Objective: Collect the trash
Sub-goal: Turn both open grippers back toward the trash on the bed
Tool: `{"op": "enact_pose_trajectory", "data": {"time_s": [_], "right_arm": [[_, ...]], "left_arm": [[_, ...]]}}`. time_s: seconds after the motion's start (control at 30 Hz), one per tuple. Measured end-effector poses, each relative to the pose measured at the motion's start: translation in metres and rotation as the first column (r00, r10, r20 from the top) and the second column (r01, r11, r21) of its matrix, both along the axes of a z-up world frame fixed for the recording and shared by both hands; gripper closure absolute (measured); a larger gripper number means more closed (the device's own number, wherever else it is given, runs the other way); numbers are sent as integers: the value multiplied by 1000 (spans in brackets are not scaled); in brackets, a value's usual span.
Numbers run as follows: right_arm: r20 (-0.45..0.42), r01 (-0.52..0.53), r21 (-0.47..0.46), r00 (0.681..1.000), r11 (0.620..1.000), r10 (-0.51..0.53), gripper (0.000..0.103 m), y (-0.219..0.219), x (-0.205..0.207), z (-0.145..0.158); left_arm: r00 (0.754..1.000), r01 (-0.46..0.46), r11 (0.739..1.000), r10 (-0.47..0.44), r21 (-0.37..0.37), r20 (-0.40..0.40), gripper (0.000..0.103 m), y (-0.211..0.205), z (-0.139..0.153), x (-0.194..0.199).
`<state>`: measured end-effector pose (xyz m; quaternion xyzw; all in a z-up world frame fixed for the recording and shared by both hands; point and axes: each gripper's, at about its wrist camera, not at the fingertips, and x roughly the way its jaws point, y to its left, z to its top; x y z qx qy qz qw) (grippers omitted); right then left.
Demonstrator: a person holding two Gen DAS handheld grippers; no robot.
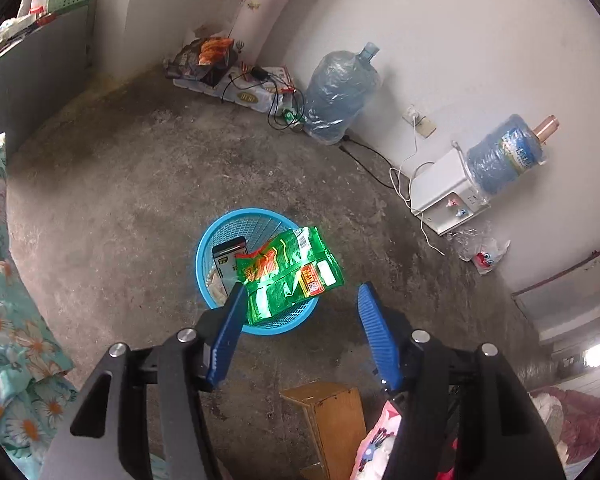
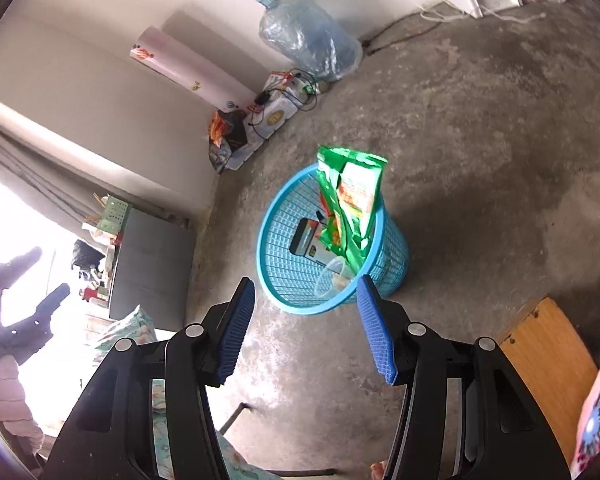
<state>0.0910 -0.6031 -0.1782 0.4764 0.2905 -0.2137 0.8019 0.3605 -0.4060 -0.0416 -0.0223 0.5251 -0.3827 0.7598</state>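
With both my left gripper and right gripper spread and empty, the green snack wrapper sits at frame centre in the blue mesh wastebasket beside a carton, though litter at upper left looks uncollected.

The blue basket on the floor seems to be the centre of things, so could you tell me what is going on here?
A person with a gripper in each hand is collecting trash. A green snack bag sits in the mouth of the blue basket, sticking up above the rim, with a dark box and a clear plastic cup already inside. The left gripper and right gripper both stand open above it, holding nothing.
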Motion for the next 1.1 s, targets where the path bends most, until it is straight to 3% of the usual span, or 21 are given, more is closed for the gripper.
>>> {"op": "enact_pose_trajectory", "data": {"time_s": [0.13, 0.23, 0.33, 0.4, 0.53, 0.63, 0.8, 0.87, 0.93, 1.1], "right_arm": [[26, -94, -192, 995, 977, 101, 44, 44, 2, 63], [51, -170, -350, 978, 921, 200, 29, 87, 1, 112], [99, -238, -459, 943, 856, 316, 17, 132, -3, 150], [117, -300, -505, 905, 809, 408, 15, 163, -2, 170], [125, -453, -535, 793, 713, 597, 14, 227, 3, 199], [128, -569, -507, 693, 647, 710, 14, 269, 5, 210], [144, -744, -374, 544, 554, 827, 14, 336, 12, 206], [162, -799, -313, 487, 513, 858, 14, 365, 14, 202], [176, -840, -254, 448, 480, 877, 14, 392, 15, 195], [162, -897, -137, 399, 421, 903, 15, 448, 27, 178]], "left_arm": [[998, 10, 1000, -9, -22, 62, 43, 74, 55, -28], [988, -34, 999, 38, -34, 149, 36, 149, 99, -54], [954, -131, 989, 143, -63, 262, 23, 239, 139, -86], [914, -221, 971, 240, -95, 328, 16, 300, 160, -111], [801, -395, 902, 431, -174, 415, 6, 413, 180, -164], [718, -497, 843, 532, -203, 449, 6, 483, 178, -199], [629, -609, 755, 646, -244, 432, 6, 569, 151, -249], [624, -613, 750, 653, -249, 429, 6, 588, 139, -267], [642, -593, 770, 628, -235, 440, 6, 596, 125, -282], [690, -542, 822, 553, -173, 467, 6, 582, 88, -308]]}}
